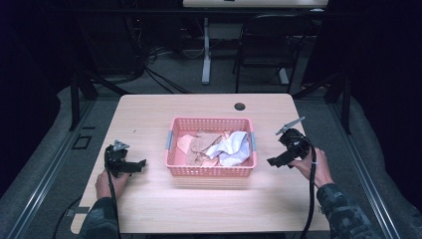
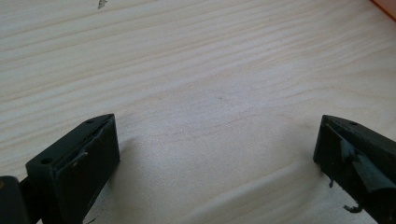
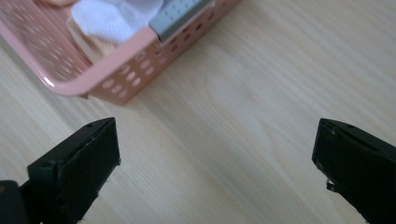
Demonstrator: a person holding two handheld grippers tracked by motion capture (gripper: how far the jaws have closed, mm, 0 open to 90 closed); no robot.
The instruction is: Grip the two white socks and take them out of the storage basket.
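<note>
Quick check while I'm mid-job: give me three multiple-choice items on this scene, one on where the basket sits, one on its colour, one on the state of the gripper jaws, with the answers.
1. Where does the basket stand on the table?
A. Between the two grippers
B. At the far left corner
C. Hanging off the near edge

2. What colour is the basket?
A. Blue
B. Pink
C. Green

3. How do the jaws of the left gripper and right gripper stand?
A. Both shut on cloth
B. One open, one shut
C. Both wide open and empty

Answers:
1. A, since the high view shows the basket mid-table with a gripper on each side.
2. B, since its perforated walls are pink, with grey handles, and crumpled cloths inside.
3. C, since each gripper view shows bare wood between widely parted jaws.
</note>
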